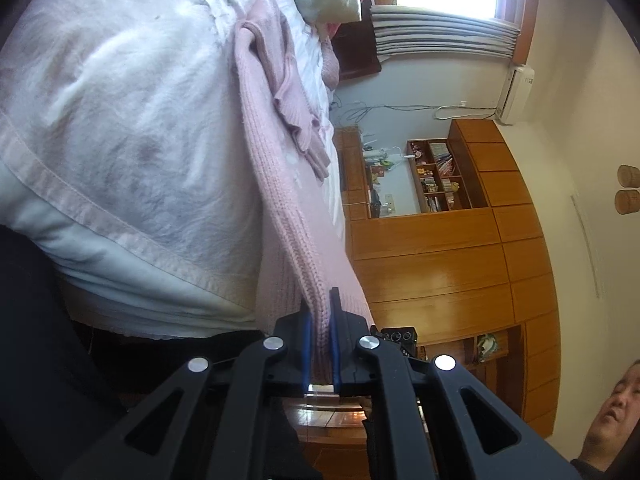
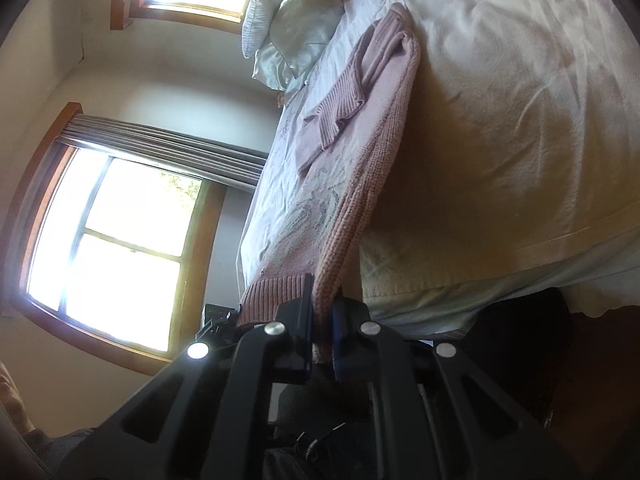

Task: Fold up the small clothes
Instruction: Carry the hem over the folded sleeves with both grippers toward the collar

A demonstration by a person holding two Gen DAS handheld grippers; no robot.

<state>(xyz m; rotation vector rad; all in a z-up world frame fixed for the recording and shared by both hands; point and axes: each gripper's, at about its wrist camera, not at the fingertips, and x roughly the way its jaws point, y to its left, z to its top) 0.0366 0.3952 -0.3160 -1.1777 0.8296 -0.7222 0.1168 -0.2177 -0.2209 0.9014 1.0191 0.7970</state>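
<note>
Both grippers are clamped on the pink knit sweater's [image 1: 280, 208] hem: left gripper [image 1: 320, 344] and right gripper [image 2: 322, 336] each at six o'clock in its own view, probably to lift that edge and fold it across the bed [image 1: 120, 120].

Both grippers are tied up at the bed's near edge, the left gripper [image 1: 320, 320] and the right gripper [image 2: 322, 320] each clamped on the hem of the pink sweater [image 1: 280, 200], which stretches away toward 12 o'clock. The white bedspread [image 1: 120, 120] beside it lies bare and passable. Pillows [image 2: 280, 40] block the far end; a wooden cabinet [image 1: 440, 260] closes off one side.
</note>
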